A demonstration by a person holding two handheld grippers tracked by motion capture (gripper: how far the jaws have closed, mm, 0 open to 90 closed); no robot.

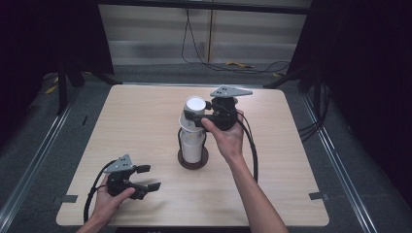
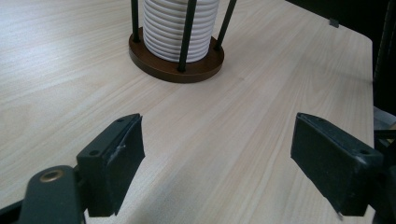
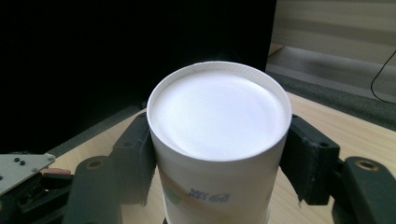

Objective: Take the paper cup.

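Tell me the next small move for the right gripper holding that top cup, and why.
Probably lift straight up. The right gripper has its pads pressed on both sides of the upside-down top cup, which sits on the cup stack inside the rod holder. A vertical pull should clear the rods; the left gripper waits open.

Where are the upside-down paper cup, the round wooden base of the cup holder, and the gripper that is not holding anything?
paper cup [image 3: 218, 114], right gripper view, on its flat white bottom, facing up.
wooden base [image 2: 159, 65], left gripper view, on its brown front rim.
left gripper [image 1: 148, 177], high view, midway between its open fingertips.
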